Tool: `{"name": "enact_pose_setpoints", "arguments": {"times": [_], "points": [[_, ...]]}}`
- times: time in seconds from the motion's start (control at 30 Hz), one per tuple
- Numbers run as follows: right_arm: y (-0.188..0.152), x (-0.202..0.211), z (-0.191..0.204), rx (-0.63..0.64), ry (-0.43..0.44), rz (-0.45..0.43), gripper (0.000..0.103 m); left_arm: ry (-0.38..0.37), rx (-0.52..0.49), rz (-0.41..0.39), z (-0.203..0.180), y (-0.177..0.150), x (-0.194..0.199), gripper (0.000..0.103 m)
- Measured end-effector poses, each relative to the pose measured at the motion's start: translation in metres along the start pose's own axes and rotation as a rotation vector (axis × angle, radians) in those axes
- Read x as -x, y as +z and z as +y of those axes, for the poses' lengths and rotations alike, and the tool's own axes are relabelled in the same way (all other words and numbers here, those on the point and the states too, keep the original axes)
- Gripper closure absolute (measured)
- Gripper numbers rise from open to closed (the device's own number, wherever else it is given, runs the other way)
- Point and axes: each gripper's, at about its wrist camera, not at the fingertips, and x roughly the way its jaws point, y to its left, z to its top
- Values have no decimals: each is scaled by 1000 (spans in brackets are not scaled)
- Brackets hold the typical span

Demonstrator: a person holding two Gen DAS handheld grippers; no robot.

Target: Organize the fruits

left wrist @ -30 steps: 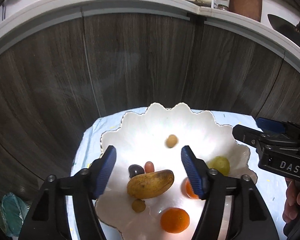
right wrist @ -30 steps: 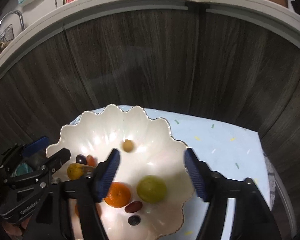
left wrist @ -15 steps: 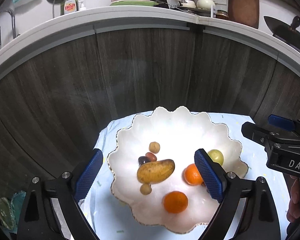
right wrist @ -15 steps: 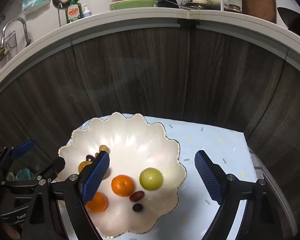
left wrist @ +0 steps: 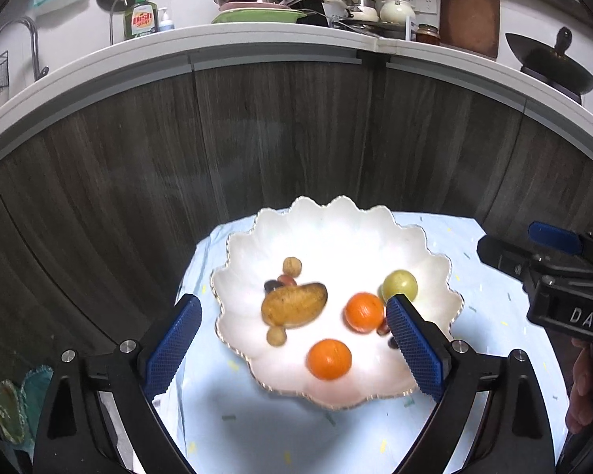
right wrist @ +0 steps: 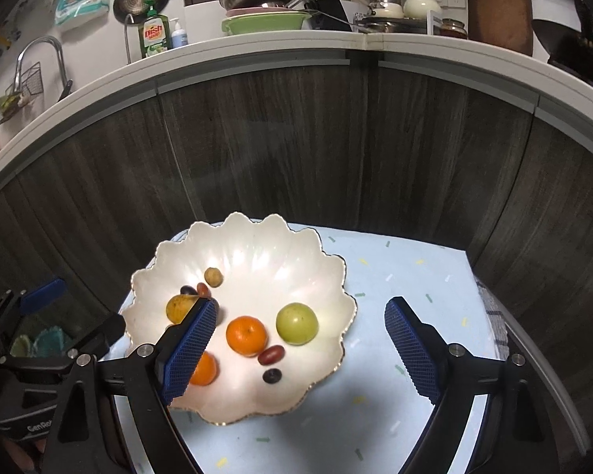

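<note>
With both my left claw [left wrist: 292,339] and right claw [right wrist: 300,345] gaping empty above the scalloped bowl [right wrist: 257,245] on the tabletop [right wrist: 415,276], where every fruit already sits, a careless dip could send the oranges [right wrist: 246,335] rolling.

Wide open air above the scalloped white shell-shaped bowl [right wrist: 336,276], and its far half lies bare, so there's room to come straight down there. The near half is crowded: brown-yellow mango [left wrist: 294,303], two oranges [left wrist: 363,311] [left wrist: 329,358], a round green fruit [right wrist: 297,323], plus small dark and red berries scattered between them. To the right of the bowl, a clear stretch of pale blue speckled cloth on the desk [right wrist: 411,268] offers free passage. Dead ahead, the dark wood-grain cabinet wall [right wrist: 296,138] closes off the far side just behind the bowl. The left hand-held gripper [left wrist: 292,339] and right hand-held gripper [right wrist: 300,349] hang side by side, jaws spread, nothing between the pads.
</note>
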Motion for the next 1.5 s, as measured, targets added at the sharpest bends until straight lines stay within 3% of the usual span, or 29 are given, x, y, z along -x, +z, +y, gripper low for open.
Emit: {"name": "enact_pose_setpoints", "arguments": {"times": [0.9,1.5], "points": [[-96,91,2,-39,-90,-80,15,19,-28,-57,-15,-85,82,7],[-155,129,-2,-81,-120,-108,15,34,-40,-91,-27,-133,123,6]]}}
